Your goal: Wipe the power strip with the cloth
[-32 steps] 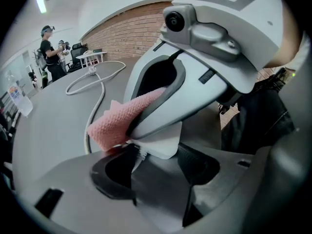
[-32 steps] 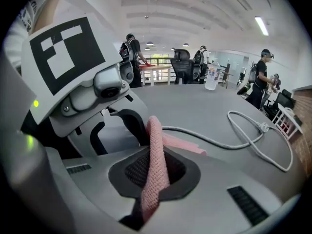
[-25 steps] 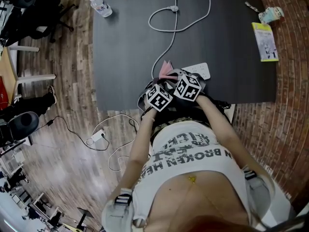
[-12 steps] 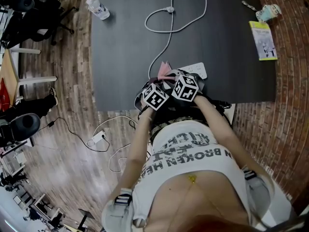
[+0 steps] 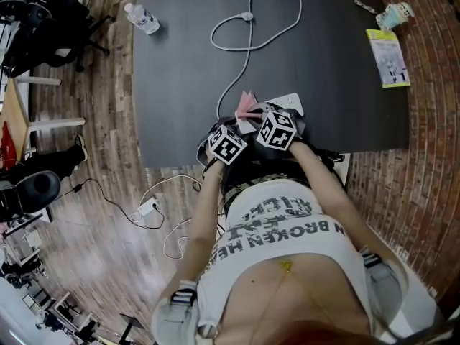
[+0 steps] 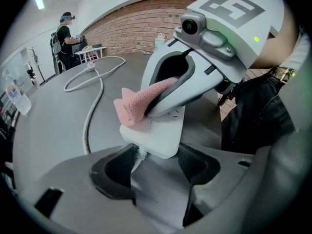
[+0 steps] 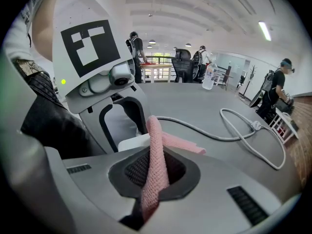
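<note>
Plainly the right gripper (image 7: 155, 175) is pinched tight on the soft, limp cloth (image 7: 157, 140), which lies draped over the strip (image 6: 163, 133) at the table (image 5: 180, 63) edge. The left gripper (image 6: 156, 155) has its jaws wide, seemingly clamping the strip's near end. Light, rigid, slick plastic; the sides look like the best hold.

Cannot see the far half of the white plastic power strip (image 6: 161, 138) ahead of the left jaws, under pink knitted cloth (image 6: 134, 106) and right gripper (image 6: 153, 108); nor the cloth's tail below the right jaws.
</note>
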